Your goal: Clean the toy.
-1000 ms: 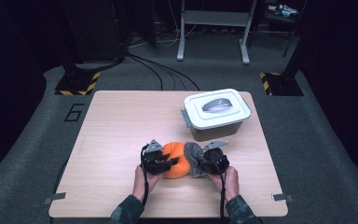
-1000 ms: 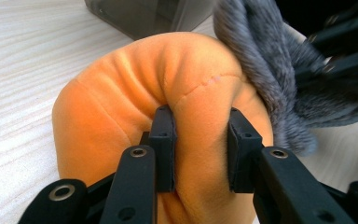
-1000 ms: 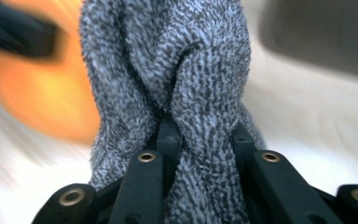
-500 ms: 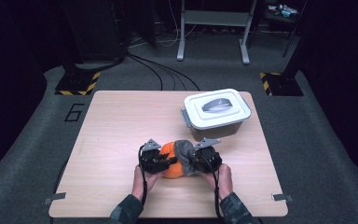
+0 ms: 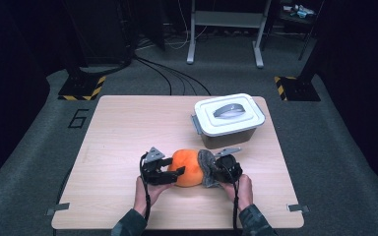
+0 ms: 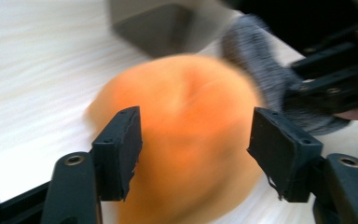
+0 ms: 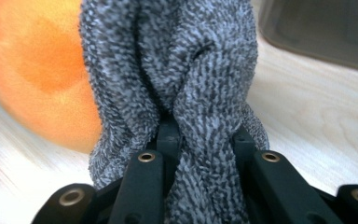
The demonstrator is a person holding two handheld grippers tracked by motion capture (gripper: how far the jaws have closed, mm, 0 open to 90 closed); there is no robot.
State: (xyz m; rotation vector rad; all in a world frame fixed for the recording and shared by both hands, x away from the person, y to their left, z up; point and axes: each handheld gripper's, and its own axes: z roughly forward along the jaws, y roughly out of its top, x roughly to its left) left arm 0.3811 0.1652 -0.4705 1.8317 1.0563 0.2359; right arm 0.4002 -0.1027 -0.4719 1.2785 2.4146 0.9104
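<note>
At the near middle of the bench, you have a soft orange bundle with a grey fuzzy sock wrapped over its right end, lying between your two hands. On the left, your left hand-held gripper sits against the bundle's left side. Its jaws have just been opening, and the left gripper view shows them spread, one pad on either flank of the orange fabric with a gap on each side, so nothing is pinched there now. The orange mass lies straight ahead of those jaws, between and beyond them.

Moving right, the bundle's long axis runs roughly left to right across the bench, orange end toward your left hand, grey end toward your right. Your right hand-held gripper is pressed together on the grey sock; the right gripper view shows the knit bunched and folded where the jaws clamp it, with the orange part off to the left behind it.

So the right hand is the one with a hold, and the left is the free one, nearest the orange end. If you mean to pull or roll the sock further over, I judge that the left needs a fresh bite on the orange side first.

Farther right and back stands a lidded white storage box, well apart from both hands.
</note>
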